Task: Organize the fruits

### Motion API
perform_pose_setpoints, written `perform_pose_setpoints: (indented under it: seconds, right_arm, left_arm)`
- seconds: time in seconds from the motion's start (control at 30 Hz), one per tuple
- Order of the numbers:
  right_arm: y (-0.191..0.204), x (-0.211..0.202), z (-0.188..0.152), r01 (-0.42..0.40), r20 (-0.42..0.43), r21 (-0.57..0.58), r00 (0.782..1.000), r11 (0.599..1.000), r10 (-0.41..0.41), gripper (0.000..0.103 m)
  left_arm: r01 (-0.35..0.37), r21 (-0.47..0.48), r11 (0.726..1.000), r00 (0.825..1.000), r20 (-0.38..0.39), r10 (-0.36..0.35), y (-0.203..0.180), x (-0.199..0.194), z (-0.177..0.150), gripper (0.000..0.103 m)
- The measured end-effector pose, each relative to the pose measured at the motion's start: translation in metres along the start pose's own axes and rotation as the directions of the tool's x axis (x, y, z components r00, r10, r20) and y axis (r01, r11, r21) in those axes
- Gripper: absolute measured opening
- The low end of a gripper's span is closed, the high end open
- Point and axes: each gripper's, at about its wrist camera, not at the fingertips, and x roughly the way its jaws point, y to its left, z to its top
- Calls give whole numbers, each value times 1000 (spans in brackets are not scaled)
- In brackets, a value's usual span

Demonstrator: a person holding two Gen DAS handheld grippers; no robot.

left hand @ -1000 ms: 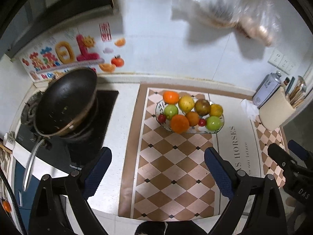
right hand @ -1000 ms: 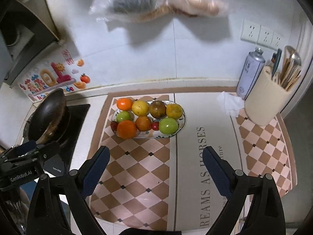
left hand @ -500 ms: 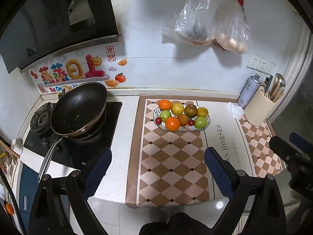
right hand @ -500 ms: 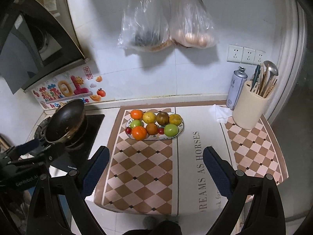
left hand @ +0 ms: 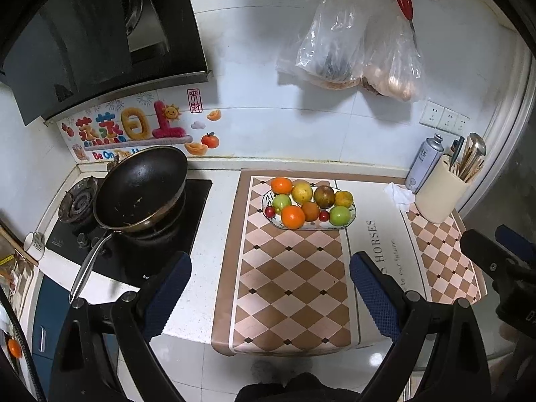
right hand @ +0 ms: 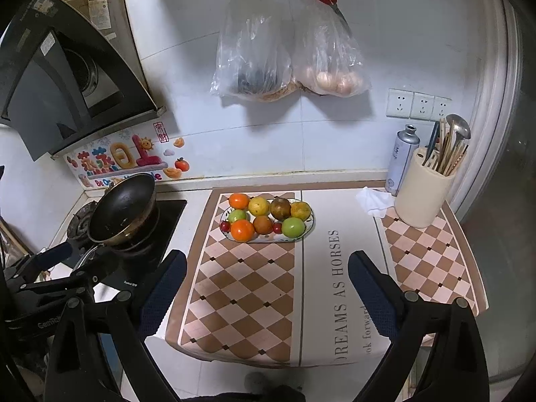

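An oval white plate sits on the checkered mat at the back of the counter, also in the right wrist view. It holds several fruits: oranges, green apples, a yellow fruit, a brown fruit and small red ones. My left gripper is open and empty, held back above the counter's front edge. My right gripper is open and empty, also back from the plate.
A black wok sits on the stove at left. A cream utensil holder, a spray can and a crumpled tissue stand at the right rear. Two plastic bags and red scissors hang on the wall.
Both grippers have pulled back and up from the counter, so the plate of fruit looks smaller and farther. Both stay open and empty.
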Motion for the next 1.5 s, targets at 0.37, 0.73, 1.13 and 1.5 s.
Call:
perform_pose_setpoints:
  seconds: [0.37,0.73,1.13,1.5]
  right_arm:
    - [-17,56,24,13,-46,-2,999,1000,-13,99]
    - [-33,123,38,50,-101,6,994,999,-49,99]
    - [-41,147,40,59,-121,8,991,998,-57,99]
    - [-37,149,40,48,-120,-9,992,999,-49,100]
  left_arm:
    - [-47,-24,999,998,-33,46,-5,40,22,97]
    - [-84,-16,996,992,-99,82,-11,98,38,97]
    - [-94,-23,995,990,-108,91,-14,112,41,97]
    - [-96,-38,995,991,-99,91,-14,109,41,97]
